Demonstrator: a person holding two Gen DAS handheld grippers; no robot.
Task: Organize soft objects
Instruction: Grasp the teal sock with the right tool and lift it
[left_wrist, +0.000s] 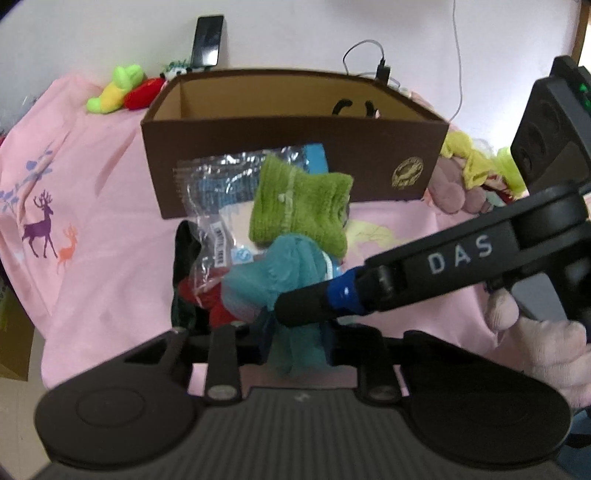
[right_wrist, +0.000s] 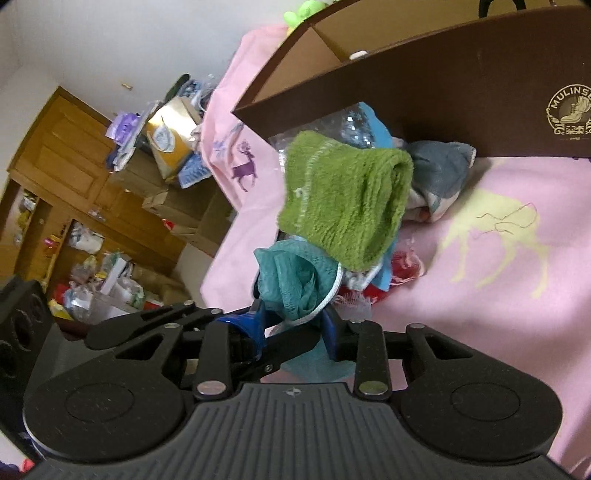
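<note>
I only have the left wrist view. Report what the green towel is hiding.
Observer: A grey cloth lies behind the towel, against the box.
Operator: Noted; the mesh is between my jaws. Read me the box logo; it's blurred here.
Observer: It starts MULINSE, then the frame edge cuts it.
Operator: Now tell me what stands left of the pink sheet.
Observer: A wooden cabinet with cluttered shelves.

Towel (left_wrist: 301, 205) atop mesh pouf (left_wrist: 275, 277), plastic packet (left_wrist: 221, 192) behind, box (left_wrist: 291, 144) beyond, plush toys (left_wrist: 122, 88) behind box
</note>
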